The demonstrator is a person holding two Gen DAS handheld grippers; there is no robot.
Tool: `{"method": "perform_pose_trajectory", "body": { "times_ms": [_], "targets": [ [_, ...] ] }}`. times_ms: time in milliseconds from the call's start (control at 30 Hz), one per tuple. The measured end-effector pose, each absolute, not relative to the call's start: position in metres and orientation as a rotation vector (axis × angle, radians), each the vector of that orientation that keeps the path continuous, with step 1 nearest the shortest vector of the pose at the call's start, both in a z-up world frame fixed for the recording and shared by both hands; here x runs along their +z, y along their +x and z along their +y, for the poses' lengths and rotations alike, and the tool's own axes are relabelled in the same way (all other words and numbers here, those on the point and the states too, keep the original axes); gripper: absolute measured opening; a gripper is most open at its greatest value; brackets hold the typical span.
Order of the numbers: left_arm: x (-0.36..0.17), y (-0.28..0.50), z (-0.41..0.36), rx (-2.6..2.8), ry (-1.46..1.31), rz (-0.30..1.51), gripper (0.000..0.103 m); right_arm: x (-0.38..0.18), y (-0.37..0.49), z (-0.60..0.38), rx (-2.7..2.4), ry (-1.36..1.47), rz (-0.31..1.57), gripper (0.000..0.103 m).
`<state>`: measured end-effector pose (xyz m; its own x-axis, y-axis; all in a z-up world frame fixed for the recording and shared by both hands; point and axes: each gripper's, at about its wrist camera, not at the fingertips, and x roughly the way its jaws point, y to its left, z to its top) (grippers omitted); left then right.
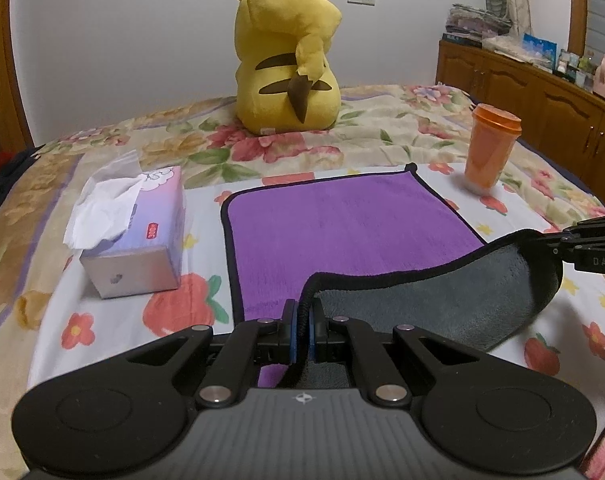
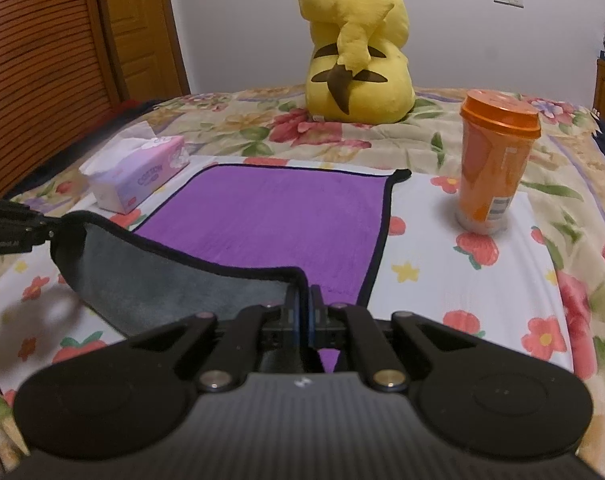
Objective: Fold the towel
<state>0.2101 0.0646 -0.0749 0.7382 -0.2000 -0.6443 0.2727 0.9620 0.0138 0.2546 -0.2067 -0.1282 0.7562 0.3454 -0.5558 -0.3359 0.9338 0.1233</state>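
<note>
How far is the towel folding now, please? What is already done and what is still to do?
Done: both near corners are gripped; the left tool and the right tool are each shut on the towel. In hand: the near edge is lifted and turned over, showing the grey underside, while the far purple part lies flat on the bed. Left: carrying that edge to the far edge, then releasing.

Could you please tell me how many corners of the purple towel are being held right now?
2. The left hand-held gripper pinches the near-left corner of the towel; the right hand-held gripper pinches the near-right corner. Both far corners lie flat on the bed.
</note>
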Motion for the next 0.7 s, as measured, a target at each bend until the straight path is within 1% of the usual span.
{"method": "perform_pose_trajectory", "body": {
  "times_ms": [400,600,700],
  "targets": [
    [-0.068,0.232,0.068,-0.289,0.066,0.685,0.009,-0.129,0.273,-0.21,0.37,0.01,0.591,0.005],
    [-0.065,0.24,0.065,-0.295,0.098,0.659,0.009,-0.127,0.28,-0.211,0.374,0.012,0.58,0.005],
    [-0.066,0.242,0.066,-0.296,0.099,0.657,0.009,-0.124,0.281,-0.21,0.374,0.001,0.544,0.005]
  ]
}}
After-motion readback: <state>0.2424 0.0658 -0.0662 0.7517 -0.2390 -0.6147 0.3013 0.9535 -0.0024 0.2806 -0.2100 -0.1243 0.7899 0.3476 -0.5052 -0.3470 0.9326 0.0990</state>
